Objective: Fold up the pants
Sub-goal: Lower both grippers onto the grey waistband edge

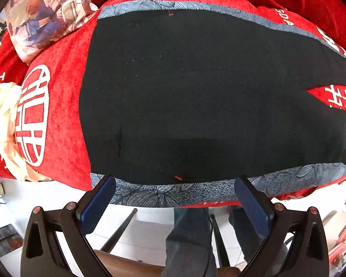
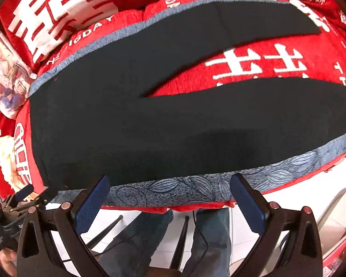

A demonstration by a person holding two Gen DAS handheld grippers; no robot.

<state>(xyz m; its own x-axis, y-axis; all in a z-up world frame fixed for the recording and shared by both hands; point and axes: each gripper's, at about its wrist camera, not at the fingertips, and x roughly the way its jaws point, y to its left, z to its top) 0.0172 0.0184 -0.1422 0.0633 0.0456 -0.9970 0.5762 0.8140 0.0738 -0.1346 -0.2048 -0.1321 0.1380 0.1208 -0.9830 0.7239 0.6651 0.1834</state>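
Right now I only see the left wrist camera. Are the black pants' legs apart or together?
Observer: Apart. The right wrist view shows both legs of the black pants with blue-grey leaf-patterned side stripes spread in a V, with the red blanket with white characters showing between them.
Operator: Where's my other gripper?
Observer: The right gripper hovers at the near striped edge, its blue-padded fingers wide open.
Operator: Can you see mine from there?
Observer: Yes, the left gripper sits near the pants' left corner; whether it's open I can't tell from there.
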